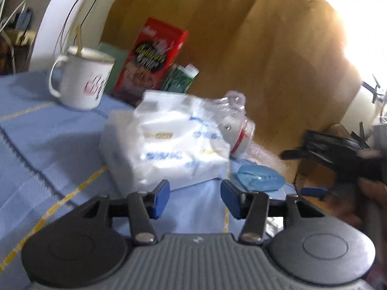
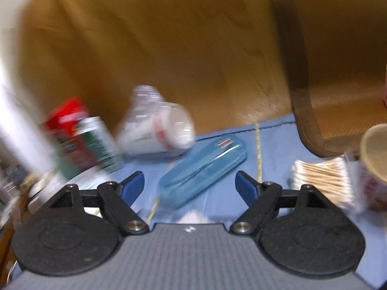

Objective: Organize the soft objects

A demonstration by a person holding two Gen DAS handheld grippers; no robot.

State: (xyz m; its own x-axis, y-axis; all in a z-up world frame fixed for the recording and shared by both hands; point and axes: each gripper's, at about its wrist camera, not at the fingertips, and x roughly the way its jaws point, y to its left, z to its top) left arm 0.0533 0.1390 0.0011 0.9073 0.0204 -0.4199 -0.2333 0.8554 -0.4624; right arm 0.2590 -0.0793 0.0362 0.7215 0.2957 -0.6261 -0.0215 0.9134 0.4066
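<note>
A soft white tissue pack [image 1: 167,142] in clear plastic lies on the blue cloth [image 1: 48,145], just ahead of my left gripper [image 1: 194,199], which is open and empty. My right gripper [image 2: 189,188] is open and empty, with a blue plastic case [image 2: 203,171] lying between and just beyond its fingers. The case also shows in the left wrist view [image 1: 260,177]. A pack of cotton swabs [image 2: 324,181] lies to the right. The right gripper [image 1: 343,166] shows at the right edge of the left wrist view.
A white mug [image 1: 81,79], a red box [image 1: 150,60] and a green carton [image 1: 180,78] stand at the back. A white bottle with a red band [image 2: 162,130] lies on its side. A wooden panel [image 2: 169,48] rises behind. A paper cup [image 2: 375,154] stands at right.
</note>
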